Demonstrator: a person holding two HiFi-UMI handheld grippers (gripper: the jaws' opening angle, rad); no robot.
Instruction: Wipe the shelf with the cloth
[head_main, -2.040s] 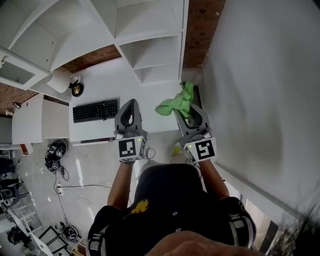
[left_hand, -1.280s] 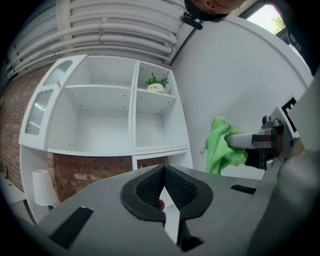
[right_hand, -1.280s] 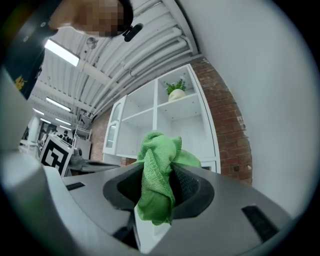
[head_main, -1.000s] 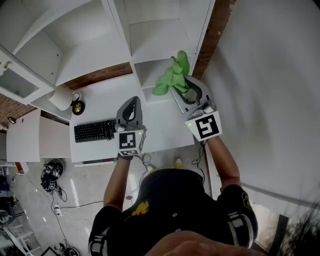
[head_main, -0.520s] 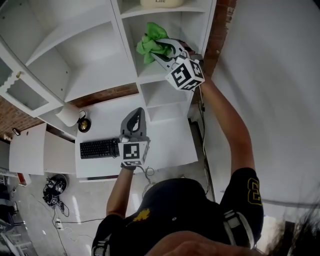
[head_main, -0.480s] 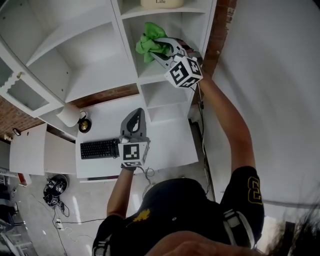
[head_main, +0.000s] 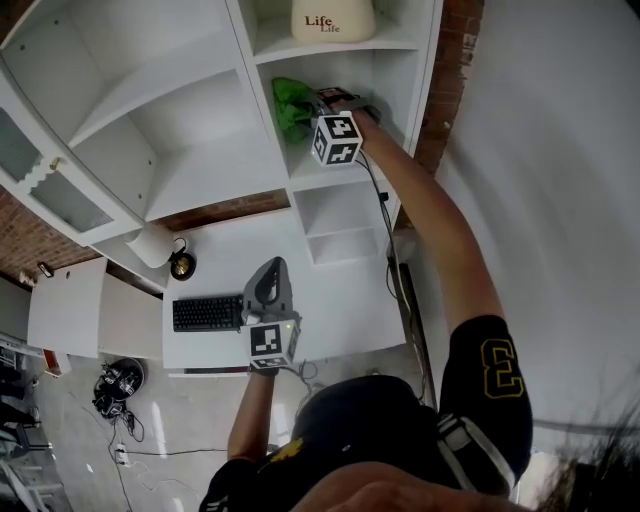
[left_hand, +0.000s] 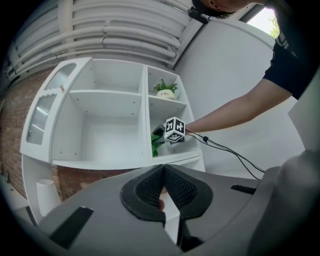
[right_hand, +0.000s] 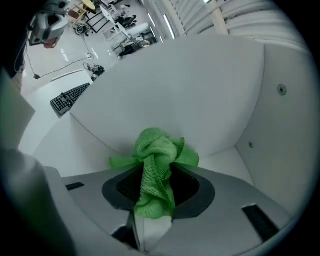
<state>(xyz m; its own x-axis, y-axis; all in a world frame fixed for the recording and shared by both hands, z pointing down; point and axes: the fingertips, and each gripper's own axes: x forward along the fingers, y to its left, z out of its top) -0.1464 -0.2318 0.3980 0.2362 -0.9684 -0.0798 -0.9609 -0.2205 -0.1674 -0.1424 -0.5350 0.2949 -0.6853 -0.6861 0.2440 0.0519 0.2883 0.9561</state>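
Note:
A bunched green cloth (head_main: 291, 106) is pinched in my right gripper (head_main: 318, 104), which reaches into a narrow white shelf (head_main: 345, 165) compartment of the tall unit. In the right gripper view the cloth (right_hand: 156, 165) bulges out between the shut jaws, close over the white shelf board (right_hand: 220, 160). The left gripper view shows the same cloth (left_hand: 156, 142) and the right gripper (left_hand: 161, 136) inside that compartment. My left gripper (head_main: 272, 278) hangs low over the desk, jaws shut with nothing in them (left_hand: 163, 186).
A cream pot marked "Life" (head_main: 333, 18) stands on the shelf above. Wide white compartments (head_main: 195, 120) lie to the left. Below are a white desk (head_main: 330, 290) with a black keyboard (head_main: 208, 313) and a paper roll (head_main: 148, 245). A white wall (head_main: 560, 200) runs along the right.
My right gripper has risen from desk height with the cloth and pushed into the narrow shelf compartment. The left gripper has stayed low over the desk.

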